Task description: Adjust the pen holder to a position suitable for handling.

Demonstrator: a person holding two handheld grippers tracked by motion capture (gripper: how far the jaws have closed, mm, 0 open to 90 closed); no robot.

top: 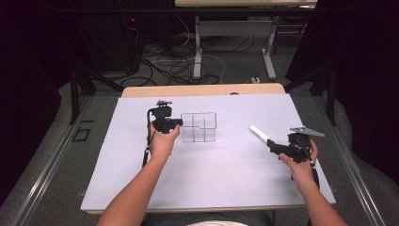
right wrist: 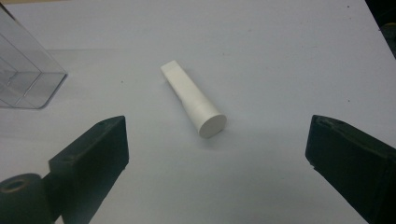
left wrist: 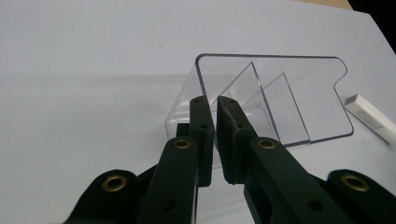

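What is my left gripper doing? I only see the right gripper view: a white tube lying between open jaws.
Observer: The left gripper is shut on the left end wall of the clear container.
Operator: Anything inside that container?
Observer: No. The left gripper view shows dividers and bare compartments.
Operator: How far off is the tube?
Observer: From the high view, the white tube lies to the right of the container, apart from it, with the right gripper at its near end.

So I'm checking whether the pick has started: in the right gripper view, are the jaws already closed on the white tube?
No: the right gripper stands wide open, its jaws apart on either side of the white tube, which lies untouched on the table.
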